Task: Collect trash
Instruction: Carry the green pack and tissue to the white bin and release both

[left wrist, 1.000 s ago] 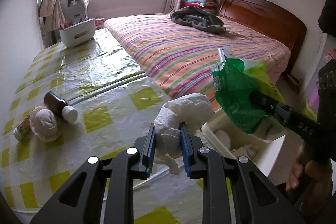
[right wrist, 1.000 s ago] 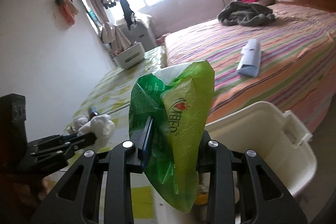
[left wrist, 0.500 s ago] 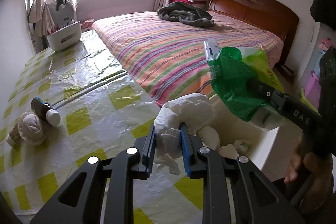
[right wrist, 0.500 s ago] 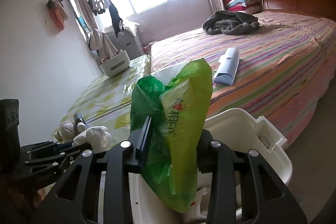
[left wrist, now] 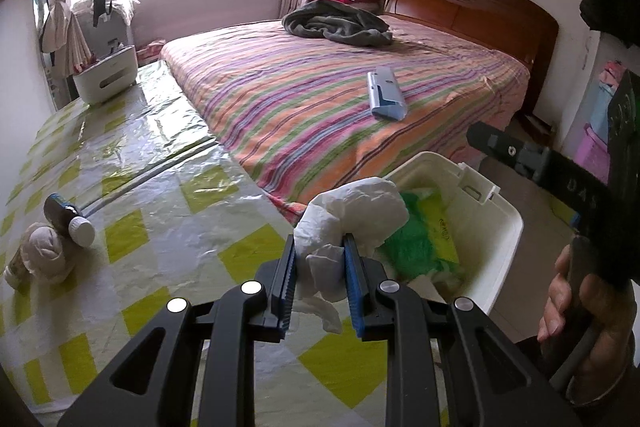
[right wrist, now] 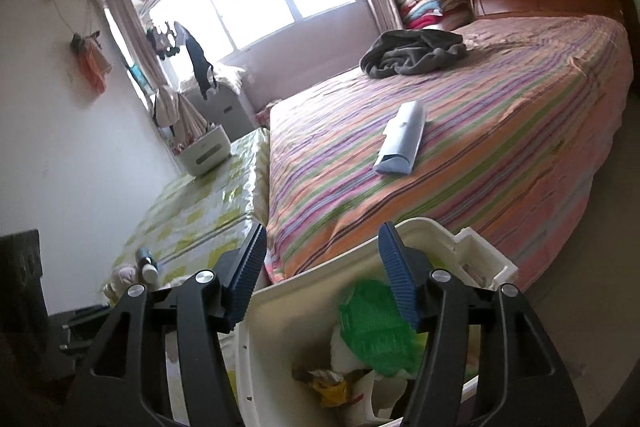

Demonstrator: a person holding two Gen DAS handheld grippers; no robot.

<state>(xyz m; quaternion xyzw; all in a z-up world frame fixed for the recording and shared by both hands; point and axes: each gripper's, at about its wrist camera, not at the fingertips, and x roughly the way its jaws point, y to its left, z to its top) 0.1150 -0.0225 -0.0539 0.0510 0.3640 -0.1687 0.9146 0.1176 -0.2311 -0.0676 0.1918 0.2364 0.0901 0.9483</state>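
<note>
right now the left gripper [left wrist: 320, 281] has its blue-padded jaws pinched tight on a crumpled white tissue wad [left wrist: 352, 217], which bulges out above and ahead of the fingertips while a loose tail hangs down between them. it is held over the near edge of the table [left wrist: 160, 211] with the yellow-and-white checked cover, just beside the rim of the white trash bin [left wrist: 500, 227] that sits between the table and the striped bed [left wrist: 320, 95].

meanwhile the right gripper [right wrist: 322, 275] hangs above the bin [right wrist: 280, 307] with its jaws opening and nothing between the pads. the green plastic bag [right wrist: 372, 327] lies down inside the bin, below and just past the right-hand finger, touching neither pad, next to a yellowish wrapper [right wrist: 328, 383] and some white paper. from the left wrist view the same green bag [left wrist: 420, 239] shows in the bin behind the tissue wad, and a person's hand [left wrist: 580, 311] grips the right tool's handle.

over on the far left of the table a dark bottle with a white cap [left wrist: 68, 215] lies on its side touching another balled tissue [left wrist: 44, 253]. a pale blue packet [left wrist: 386, 97] rests on the bed, well apart from both grippers.
</note>
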